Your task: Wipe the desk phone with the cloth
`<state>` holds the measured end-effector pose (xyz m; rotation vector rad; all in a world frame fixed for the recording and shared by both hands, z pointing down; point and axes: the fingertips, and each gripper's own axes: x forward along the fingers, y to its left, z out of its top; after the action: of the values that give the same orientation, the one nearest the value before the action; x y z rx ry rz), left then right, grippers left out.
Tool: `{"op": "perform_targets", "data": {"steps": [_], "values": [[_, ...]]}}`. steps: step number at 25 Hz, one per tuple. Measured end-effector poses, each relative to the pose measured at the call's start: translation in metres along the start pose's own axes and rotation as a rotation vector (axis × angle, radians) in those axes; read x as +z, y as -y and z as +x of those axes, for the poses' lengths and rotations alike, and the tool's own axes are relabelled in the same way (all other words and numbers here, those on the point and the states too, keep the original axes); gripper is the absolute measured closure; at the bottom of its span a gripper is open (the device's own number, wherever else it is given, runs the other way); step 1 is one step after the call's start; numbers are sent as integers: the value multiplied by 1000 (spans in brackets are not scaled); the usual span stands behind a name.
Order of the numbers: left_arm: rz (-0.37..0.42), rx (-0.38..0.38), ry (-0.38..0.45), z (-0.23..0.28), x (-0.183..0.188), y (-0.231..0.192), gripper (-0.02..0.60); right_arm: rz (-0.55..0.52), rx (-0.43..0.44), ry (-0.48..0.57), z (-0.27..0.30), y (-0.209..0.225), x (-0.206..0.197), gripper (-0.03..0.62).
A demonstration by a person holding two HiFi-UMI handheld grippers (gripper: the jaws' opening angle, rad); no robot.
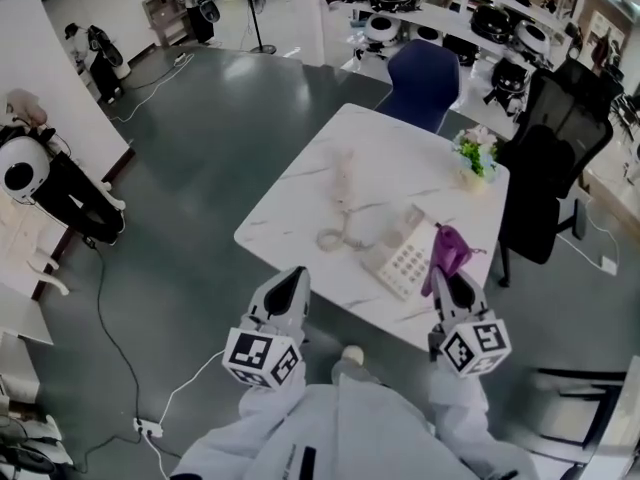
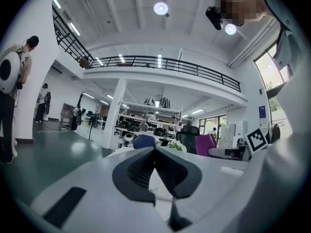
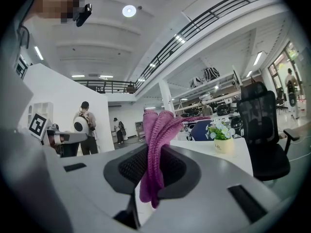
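Observation:
The cream desk phone [image 1: 403,258] lies on the white marble table [image 1: 290,203], near its front right edge. Its handset [image 1: 343,182] is off the base and rests farther back, joined to it by a coiled cord [image 1: 334,238]. My right gripper [image 1: 452,274] hovers just right of the phone, shut on a purple knitted cloth [image 1: 446,252] that sticks up out of the jaws. In the right gripper view the cloth [image 3: 156,140] is pinched between the dark pads [image 3: 181,168]. My left gripper [image 1: 292,280] is held off the table's front edge, shut with nothing in it [image 2: 155,150].
A small pot of flowers [image 1: 476,156] stands at the table's far right corner. A blue chair [image 1: 425,83] sits behind the table, a black office chair [image 1: 547,168] to its right. Cables and a power strip [image 1: 147,428] lie on the floor at left, where people stand.

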<state>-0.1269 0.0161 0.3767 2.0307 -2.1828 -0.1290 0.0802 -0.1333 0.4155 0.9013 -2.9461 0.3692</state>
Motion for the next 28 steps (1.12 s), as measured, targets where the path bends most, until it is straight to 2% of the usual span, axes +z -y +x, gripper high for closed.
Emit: {"op": "perform_targets", "data": {"steps": [11, 21, 28], "values": [[12, -88, -44, 80, -2, -10, 584, 5, -63, -16, 41, 40, 5, 556], [21, -178, -53, 124, -4, -7, 584, -32, -147, -24, 49, 69, 10, 556], [17, -289, -88, 161, -8, 7, 584, -53, -269, -49, 49, 98, 14, 556]]}}
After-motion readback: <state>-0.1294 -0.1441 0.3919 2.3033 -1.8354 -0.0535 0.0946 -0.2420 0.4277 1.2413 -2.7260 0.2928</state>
